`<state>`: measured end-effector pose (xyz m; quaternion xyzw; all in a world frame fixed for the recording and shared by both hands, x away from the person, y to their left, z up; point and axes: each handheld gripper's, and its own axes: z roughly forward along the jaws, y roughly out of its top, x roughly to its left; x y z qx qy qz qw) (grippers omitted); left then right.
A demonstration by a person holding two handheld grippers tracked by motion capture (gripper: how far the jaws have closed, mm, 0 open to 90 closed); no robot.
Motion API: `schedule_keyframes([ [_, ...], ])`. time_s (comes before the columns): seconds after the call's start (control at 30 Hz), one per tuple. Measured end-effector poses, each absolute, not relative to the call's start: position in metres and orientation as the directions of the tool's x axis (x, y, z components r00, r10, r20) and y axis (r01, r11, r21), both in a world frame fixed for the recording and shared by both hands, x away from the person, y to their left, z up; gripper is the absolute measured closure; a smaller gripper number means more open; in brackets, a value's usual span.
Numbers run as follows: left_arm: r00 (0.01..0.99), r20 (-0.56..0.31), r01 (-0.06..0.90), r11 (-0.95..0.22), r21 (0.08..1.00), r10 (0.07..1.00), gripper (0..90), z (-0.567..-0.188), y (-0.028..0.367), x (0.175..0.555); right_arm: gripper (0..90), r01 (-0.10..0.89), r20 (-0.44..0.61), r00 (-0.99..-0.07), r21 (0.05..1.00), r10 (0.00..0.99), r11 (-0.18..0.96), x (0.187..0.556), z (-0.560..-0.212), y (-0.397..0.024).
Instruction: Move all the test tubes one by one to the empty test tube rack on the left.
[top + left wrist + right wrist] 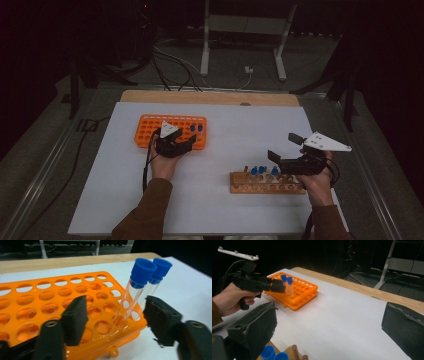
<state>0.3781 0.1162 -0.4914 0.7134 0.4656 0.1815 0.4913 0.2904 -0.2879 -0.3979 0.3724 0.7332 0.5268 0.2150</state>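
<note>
L tool (115, 322): jaws apart, not pressing, at orange rack (50, 312) | 2 blue-cap tubes (136, 290) upright in rack's corner holes, nearer one betw L jaws | R tool (329, 325): open, empty, over wooden rack (265, 184) w/ more blue caps | both racks on white table (220, 130)

Rack (37, 302): cut off at the picture's left edge beyond the left gripper (116, 315).
Blue caps (274, 355): cropped below the right gripper (329, 322).
</note>
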Motion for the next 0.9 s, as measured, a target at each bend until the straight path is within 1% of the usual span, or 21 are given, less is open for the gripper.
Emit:
schedule_keyframes([
  [0.03,0.501,-0.194,0.484,-0.087,0.870,0.843,32.9,-0.491,0.117,0.377,0.0,0.319,0.077,-0.631,0.933,0.772,0.168,0.290,-0.398,-0.288],
  [0.13,0.491,-0.170,0.479,-0.102,0.872,0.855,19.0,-0.487,0.120,0.374,0.1,0.323,0.078,-0.631,0.931,0.772,0.170,0.290,-0.399,-0.288],
  [0.17,0.488,-0.158,0.476,-0.110,0.873,0.859,16.0,-0.485,0.121,0.373,0.0,0.322,0.078,-0.632,0.931,0.771,0.170,0.290,-0.400,-0.288],
  [0.2,0.486,-0.153,0.471,-0.110,0.875,0.861,15.5,-0.484,0.123,0.372,0.1,0.322,0.080,-0.633,0.932,0.770,0.168,0.290,-0.400,-0.288],
  [0.27,0.474,-0.151,0.473,-0.105,0.875,0.868,8.3,-0.482,0.126,0.370,0.2,0.323,0.076,-0.633,0.930,0.770,0.174,0.289,-0.401,-0.288],
  [0.33,0.471,-0.155,0.472,-0.099,0.876,0.868,3.0,-0.481,0.131,0.368,0.7,0.323,0.074,-0.637,0.929,0.768,0.179,0.288,-0.402,-0.289],
  [0.37,0.475,-0.156,0.469,-0.099,0.878,0.866,1.7,-0.480,0.133,0.366,0.7,0.325,0.075,-0.637,0.929,0.767,0.179,0.288,-0.402,-0.289],
  [0.5,0.478,-0.151,0.459,-0.099,0.883,0.865,0.6,-0.476,0.143,0.360,0.8,0.330,0.078,-0.638,0.927,0.766,0.181,0.286,-0.405,-0.292],
  [0.63,0.451,-0.145,0.425,-0.069,0.902,0.880,1.2,-0.470,0.156,0.351,0.8,0.340,0.077,-0.637,0.921,0.767,0.189,0.284,-0.409,-0.296],
  [0.67,0.449,-0.145,0.418,-0.064,0.906,0.882,1.2,-0.469,0.159,0.349,2.8,0.341,0.076,-0.638,0.920,0.766,0.192,0.284,-0.410,-0.297],
  [0.87,0.471,-0.153,0.398,-0.055,0.916,0.869,1.2,-0.461,0.173,0.338,3.7,0.354,0.081,-0.643,0.913,0.762,0.202,0.281,-0.418,-0.300],
  [0.9,0.474,-0.157,0.398,-0.052,0.916,0.867,1.2,-0.461,0.174,0.335,5.0,0.356,0.081,-0.646,0.912,0.759,0.206,0.280,-0.420,-0.300],
])
